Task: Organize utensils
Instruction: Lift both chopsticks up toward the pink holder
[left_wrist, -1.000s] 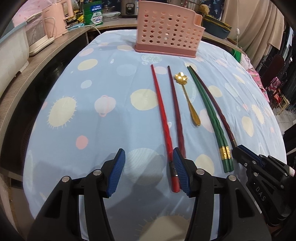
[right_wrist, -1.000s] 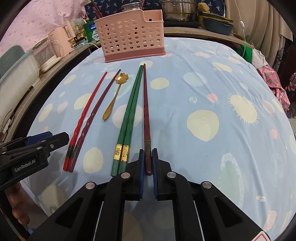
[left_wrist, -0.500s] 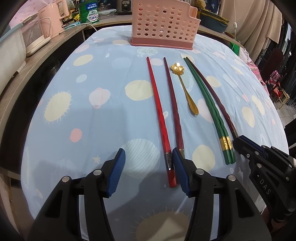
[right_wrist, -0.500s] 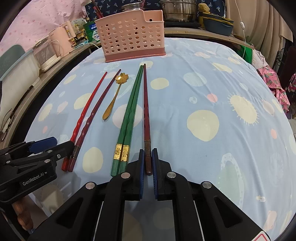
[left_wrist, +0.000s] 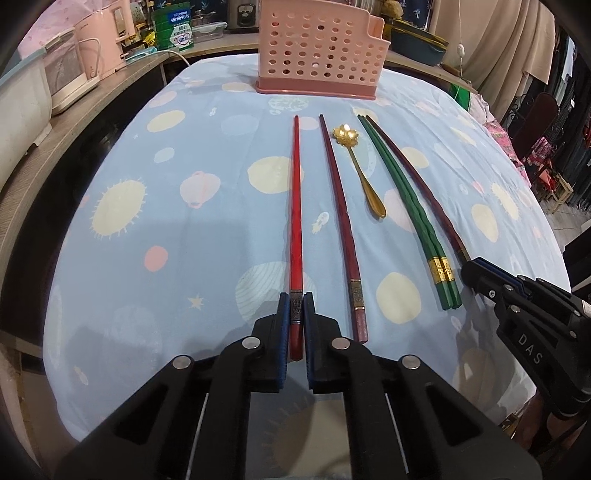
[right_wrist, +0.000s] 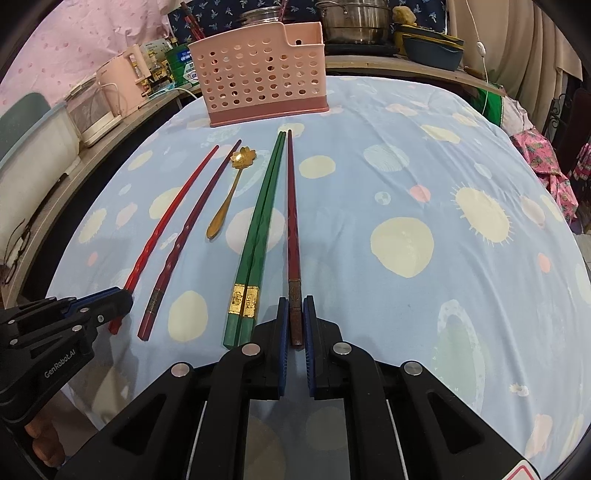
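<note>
My left gripper (left_wrist: 295, 301) is shut on the near end of a bright red chopstick (left_wrist: 295, 206) that lies on the tablecloth. My right gripper (right_wrist: 295, 306) is shut on the near end of a dark red chopstick (right_wrist: 292, 221), also lying flat. Between them lie another dark red chopstick (left_wrist: 341, 221), a gold spoon (left_wrist: 360, 173) with a flower bowl, and a pair of green chopsticks (left_wrist: 410, 206). A pink perforated utensil holder (left_wrist: 317, 44) stands at the far end of the table. The right gripper shows in the left wrist view (left_wrist: 480, 273); the left shows in the right wrist view (right_wrist: 118, 301).
The round table has a light blue cloth (left_wrist: 166, 221) with sun and planet prints. A wooden counter (left_wrist: 74, 107) at the left holds pink and white appliances (left_wrist: 92, 48). Pots and bowls (right_wrist: 354, 22) stand behind the holder. Chairs and clothes (left_wrist: 546, 122) are at the right.
My left gripper moved left over the bright red chopstick and closed on its near end. My right gripper stayed shut on the dark red chopstick.
</note>
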